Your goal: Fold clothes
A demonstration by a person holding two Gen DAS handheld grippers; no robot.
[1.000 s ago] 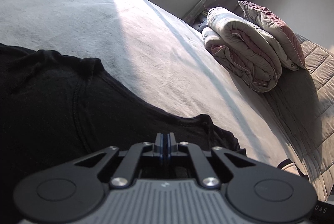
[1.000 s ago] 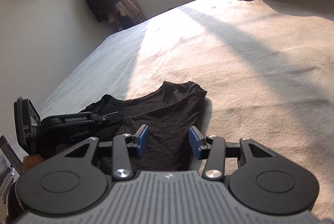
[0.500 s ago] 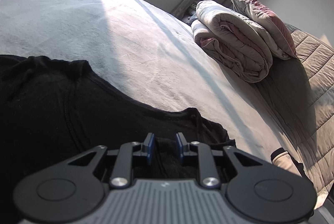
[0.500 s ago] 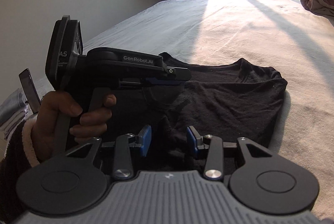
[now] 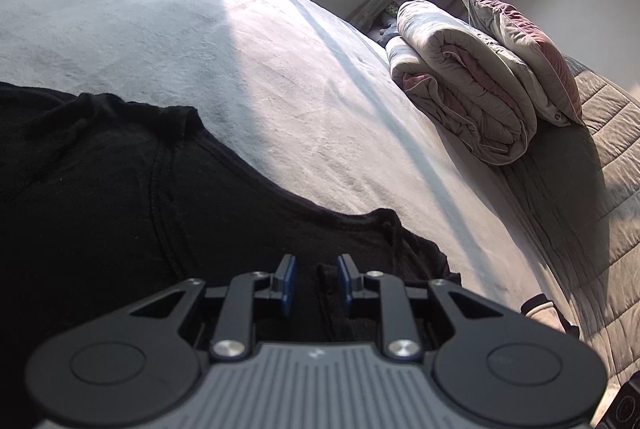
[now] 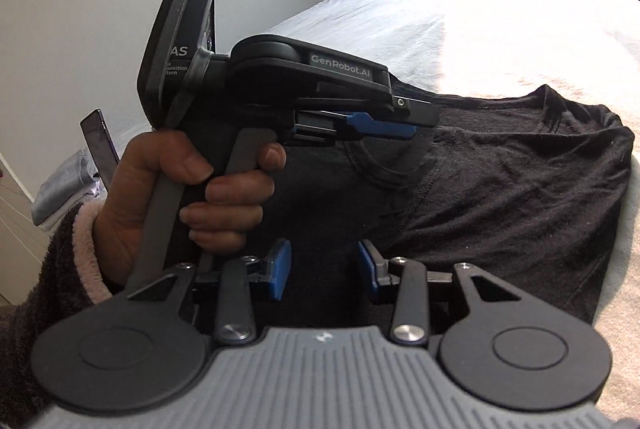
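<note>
Two grippers work over a black shirt (image 5: 120,213) that lies flat on the bed (image 5: 280,69). The left gripper (image 5: 316,279) has just been opening; its jaws stand narrowly apart, with a ridge of the shirt's cloth between the blue pads (image 5: 287,279) but not pinched. The right gripper (image 6: 323,271) has just been closing a little and stands partly open above the shirt's near part, holding nothing. From the right wrist view, a hand (image 6: 168,197) in a fleecy sleeve (image 6: 60,269) grasps the left gripper's handle. A rolled quilt (image 5: 460,81) sits at the bed's far side, well apart from the shirt.
</note>
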